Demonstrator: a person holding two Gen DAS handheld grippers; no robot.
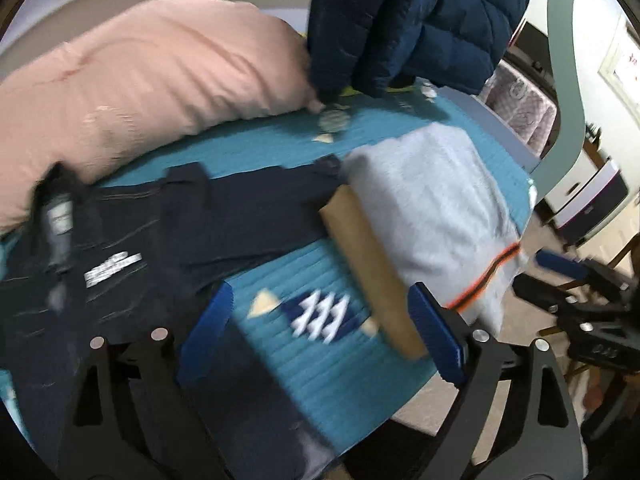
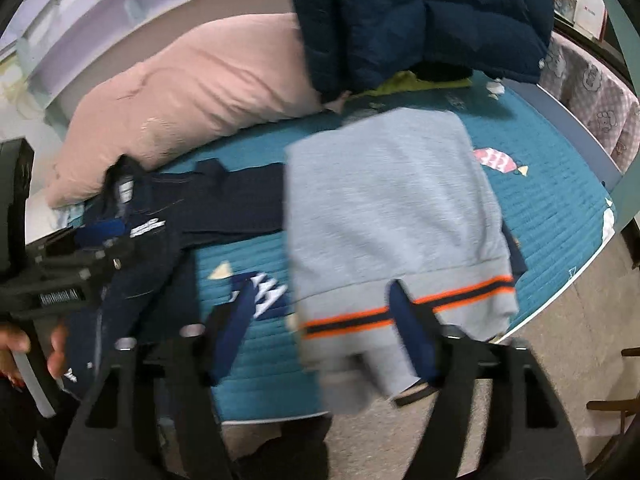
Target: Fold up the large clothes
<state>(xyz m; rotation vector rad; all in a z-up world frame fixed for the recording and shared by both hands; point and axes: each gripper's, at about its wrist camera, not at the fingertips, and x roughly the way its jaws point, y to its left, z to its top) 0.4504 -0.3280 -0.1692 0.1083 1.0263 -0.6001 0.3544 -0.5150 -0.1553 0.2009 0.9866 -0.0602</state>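
Note:
A folded grey sweater (image 2: 392, 208) with an orange and navy striped hem lies on the teal quilt (image 2: 552, 208); one corner hangs over the bed's front edge. In the right wrist view my right gripper (image 2: 324, 326) stands open just above that hem, its right finger (image 2: 412, 332) over the stripes, and nothing is pinched. My left gripper (image 1: 324, 328) is open over bare quilt left of the sweater (image 1: 432, 208). A tan strip (image 1: 372, 276) runs along the sweater's left edge beside its right finger. A dark navy garment (image 1: 120, 248) lies spread out to the left.
A pink pillow (image 1: 152, 80) fills the back left of the bed. A dark blue puffer jacket (image 2: 420, 20) hangs over the back. The bed's front edge drops to beige floor (image 2: 540, 360). A hand (image 2: 56, 344) holds the left gripper's handle at the left.

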